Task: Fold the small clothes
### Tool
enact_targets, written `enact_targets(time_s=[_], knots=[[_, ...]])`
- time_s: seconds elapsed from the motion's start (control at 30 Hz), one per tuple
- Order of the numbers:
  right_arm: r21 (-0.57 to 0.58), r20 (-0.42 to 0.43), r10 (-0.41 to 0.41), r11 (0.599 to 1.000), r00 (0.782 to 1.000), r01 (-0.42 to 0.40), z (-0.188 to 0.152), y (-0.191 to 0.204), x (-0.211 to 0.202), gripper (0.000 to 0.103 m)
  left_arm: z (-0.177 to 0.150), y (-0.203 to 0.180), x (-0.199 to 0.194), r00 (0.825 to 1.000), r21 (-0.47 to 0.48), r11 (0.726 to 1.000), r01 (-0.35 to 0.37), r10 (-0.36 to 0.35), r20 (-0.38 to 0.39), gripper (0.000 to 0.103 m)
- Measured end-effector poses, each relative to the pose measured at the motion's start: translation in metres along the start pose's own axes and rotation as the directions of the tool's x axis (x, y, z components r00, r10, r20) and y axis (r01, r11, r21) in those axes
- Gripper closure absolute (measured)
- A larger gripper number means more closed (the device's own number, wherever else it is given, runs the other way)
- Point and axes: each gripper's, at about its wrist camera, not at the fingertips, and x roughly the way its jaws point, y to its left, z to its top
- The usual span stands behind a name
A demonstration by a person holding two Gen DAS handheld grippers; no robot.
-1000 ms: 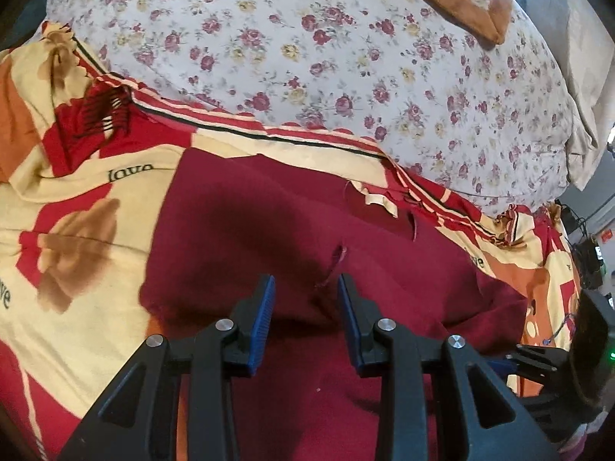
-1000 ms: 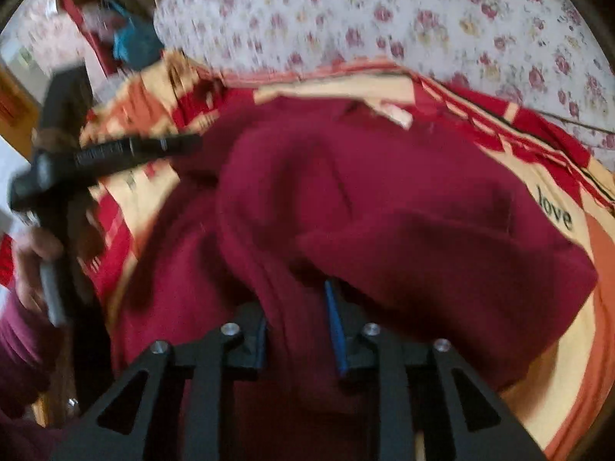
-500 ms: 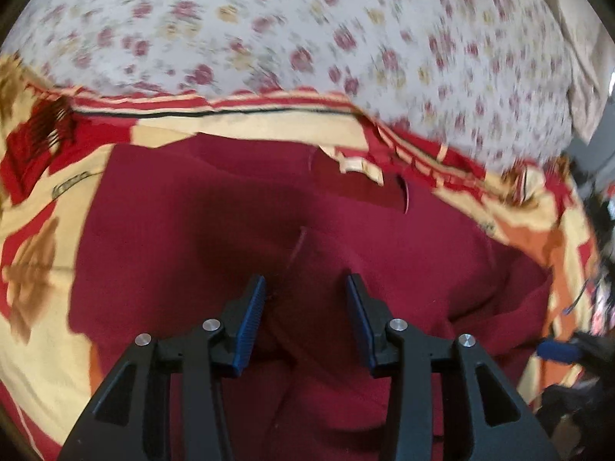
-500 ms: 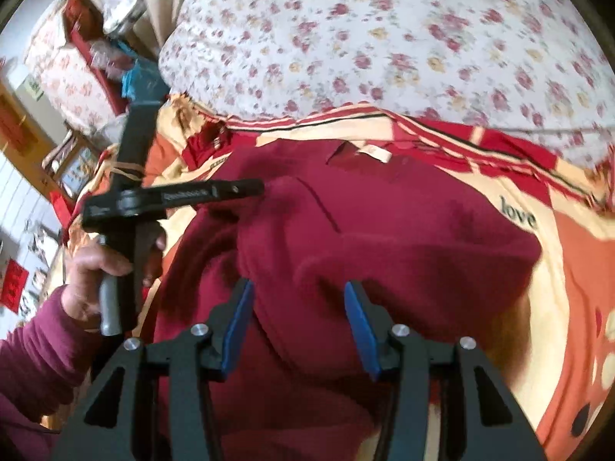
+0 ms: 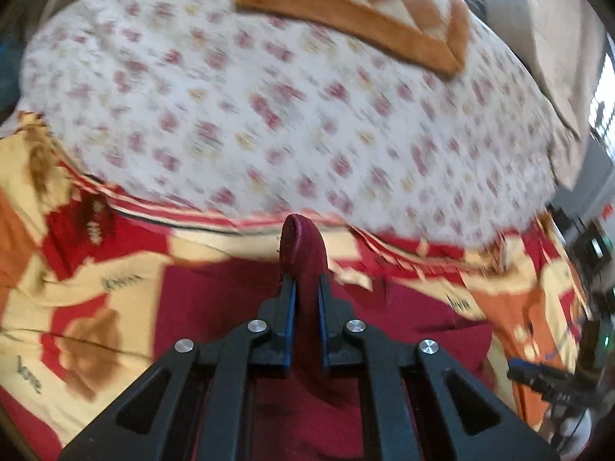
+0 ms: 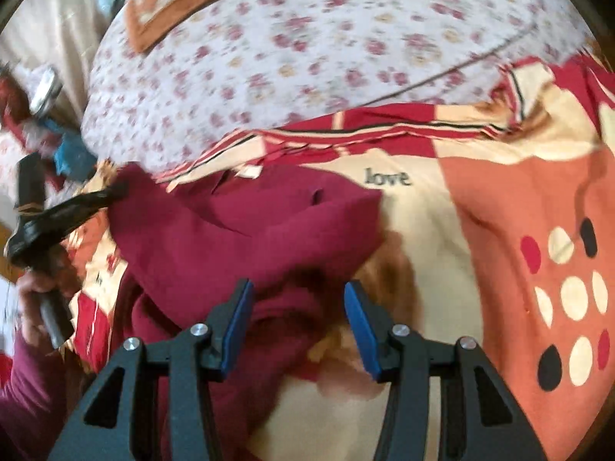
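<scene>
A dark red garment [image 6: 246, 226] lies crumpled on a red, cream and orange patterned blanket [image 6: 499, 199]. My left gripper [image 5: 306, 288] is shut on a fold of the garment [image 5: 303, 253], which sticks up between its blue pads and is lifted off the bed. It also shows from the side in the right wrist view [image 6: 96, 196], pinching the garment's far left edge. My right gripper [image 6: 298, 296] is open and empty, its jaws wide apart just above the garment's near right edge.
A white floral quilt [image 5: 269, 96] rises behind the blanket, with an orange and cream checked cloth [image 5: 365, 11] on top. Clutter and a blue item [image 6: 73, 153] sit at the far left beyond the bed.
My left gripper has shut on a fold of the garment and lifted it. My right gripper let go of the garment, opened, and moved right toward the garment's edge.
</scene>
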Motion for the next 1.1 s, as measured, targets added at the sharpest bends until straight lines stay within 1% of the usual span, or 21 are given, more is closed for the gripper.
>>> enact_targets(time_s=[0.03,0.07,0.17,0.2,0.3,0.4,0.5,0.53,0.57,0.6,0.63,0.67,0.73,0.8,0.87,0.93,0.97,1.03,1.1], knots=[[0.011,0.003,-0.011,1.000,1.000,0.011,0.002,-0.002,0.002,0.040,0.003,0.008,0.001,1.000,-0.020,1.000,-0.013,0.013,0.004,0.103],[0.017,0.002,-0.021,1.000,1.000,0.021,0.003,-0.003,0.005,0.040,0.003,0.017,0.003,1.000,-0.041,0.999,-0.025,0.025,0.001,0.103],[0.019,-0.021,-0.025,0.999,0.999,0.026,0.009,-0.003,0.018,0.039,-0.008,0.046,0.018,0.997,-0.098,0.993,-0.066,0.062,-0.046,0.103],[0.018,-0.024,-0.027,0.999,0.999,0.027,0.010,-0.001,0.022,0.039,-0.015,0.054,0.026,0.995,-0.111,0.991,-0.077,0.069,-0.076,0.103],[0.027,-0.030,-0.057,0.998,0.998,0.058,0.016,0.002,0.039,0.039,-0.029,0.065,0.037,0.991,-0.133,0.987,-0.086,0.072,-0.112,0.103],[0.043,-0.043,-0.092,0.995,0.995,0.094,0.025,0.002,0.058,0.039,-0.035,0.070,0.038,0.991,-0.152,0.985,-0.082,0.064,-0.118,0.103],[0.052,-0.059,-0.077,0.995,0.995,0.080,0.031,0.003,0.075,0.040,-0.037,0.067,0.039,0.990,-0.144,0.986,-0.079,0.061,-0.124,0.103],[0.040,-0.062,-0.077,0.996,0.995,0.079,0.032,0.006,0.079,0.046,-0.037,0.067,0.039,0.990,-0.141,0.987,-0.078,0.060,-0.124,0.103],[0.015,-0.058,-0.084,0.996,0.995,0.085,0.032,0.010,0.081,0.054,-0.037,0.066,0.039,0.991,-0.140,0.987,-0.073,0.056,-0.124,0.103],[-0.045,-0.044,-0.127,0.991,0.991,0.125,0.033,0.018,0.082,0.076,-0.037,0.065,0.038,0.992,-0.142,0.988,-0.060,0.042,-0.123,0.103],[-0.082,-0.032,-0.157,0.985,0.987,0.154,0.034,0.022,0.082,0.083,-0.037,0.064,0.037,0.992,-0.142,0.988,-0.053,0.036,-0.120,0.103],[-0.113,-0.018,-0.181,0.978,0.983,0.178,0.034,0.026,0.081,0.084,-0.038,0.063,0.037,0.993,-0.139,0.989,-0.049,0.033,-0.116,0.103],[-0.157,0.006,-0.216,0.964,0.976,0.214,0.036,0.030,0.078,0.089,-0.042,0.061,0.040,0.992,-0.123,0.991,-0.046,0.032,-0.119,0.103],[-0.158,0.028,-0.250,0.955,0.968,0.252,0.036,0.021,0.076,0.090,-0.051,0.060,0.051,0.986,-0.097,0.993,-0.065,0.049,-0.161,0.103],[-0.135,0.022,-0.278,0.951,0.960,0.278,0.034,0.009,0.080,0.090,-0.059,0.062,0.060,0.980,-0.088,0.993,-0.079,0.061,-0.191,0.103],[-0.098,0.007,-0.254,0.962,0.967,0.253,0.031,-0.004,0.082,0.090,-0.062,0.063,0.061,0.980,-0.082,0.993,-0.087,0.071,-0.185,0.102],[-0.082,0.008,-0.248,0.965,0.969,0.247,0.031,-0.007,0.080,0.088,-0.062,0.063,0.060,0.981,-0.082,0.993,-0.090,0.074,-0.181,0.101],[-0.065,0.018,-0.250,0.966,0.968,0.250,0.032,-0.007,0.072,0.073,-0.062,0.063,0.057,0.980,-0.077,0.992,-0.097,0.082,-0.181,0.099],[-0.062,0.031,-0.254,0.965,0.967,0.255,0.033,-0.002,0.060,0.069,-0.061,0.062,0.055,0.979,-0.072,0.992,-0.103,0.089,-0.181,0.098]])
